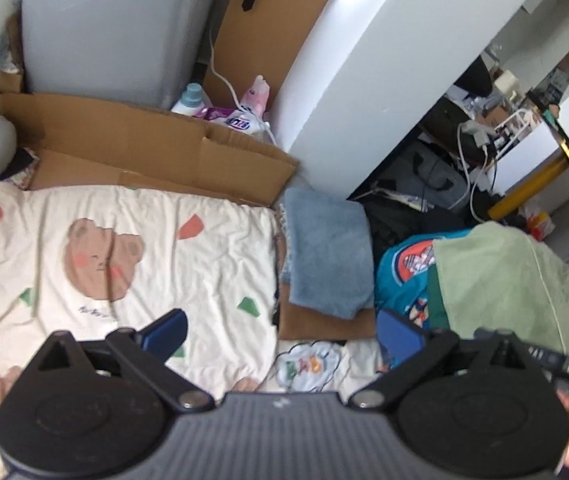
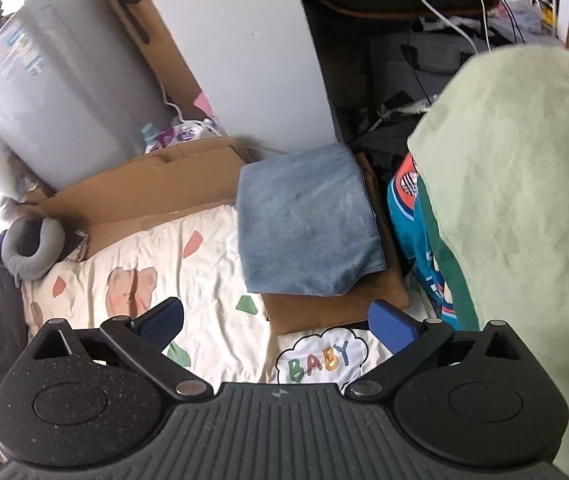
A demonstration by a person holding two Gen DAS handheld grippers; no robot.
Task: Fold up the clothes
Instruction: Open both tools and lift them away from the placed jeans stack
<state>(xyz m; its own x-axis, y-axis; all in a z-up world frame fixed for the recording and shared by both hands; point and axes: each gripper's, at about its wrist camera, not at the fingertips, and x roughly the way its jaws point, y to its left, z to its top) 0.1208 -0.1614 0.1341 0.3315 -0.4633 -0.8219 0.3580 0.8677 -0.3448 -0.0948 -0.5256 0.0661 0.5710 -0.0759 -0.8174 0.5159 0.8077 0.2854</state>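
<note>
**A:** Both grippers hanging up above the bed, empty. Left gripper (image 1: pixel 280 334) spread wide, nothing between the blue fingers (image 1: pixel 166 334). Same for the right gripper (image 2: pixel 278 326), released all the way, just bedding visible through the gap. Looks like between garments to me.

**B:** Agreed. Folded blue towel (image 2: pixel 308 224) already parked on the brown cardboard piece (image 2: pixel 336 308) at the far right of the bear-print quilt (image 1: pixel 132 240), so probably done with that one. Next candidates off to the right: the pale green fleece (image 2: pixel 524 200) draped high, and the teal printed garment (image 1: pixel 404 272) tucked under it.

**A:** Tips for the pickup?

**B:** Grab the green fleece by two corners or along one hem, one gripper each, well apart. Pinching the middle only gives a bunched lump. Then drag it left onto the open patch of quilt near the bear, not on top of the blue towel.

**A:** And the teal thing underneath?

**B:** Watch for snagging. Pinch only the top layer, lift slowly, check nothing teal comes along. Also worth flattening wrinkles before the first fold, since fleece looks thick and likely to spring back.

**A:** White "BABY" patch (image 2: pixel 320 356) at the near edge?

**B:** Can't tell whether bedding or clothing. Leave alone for now.
</note>
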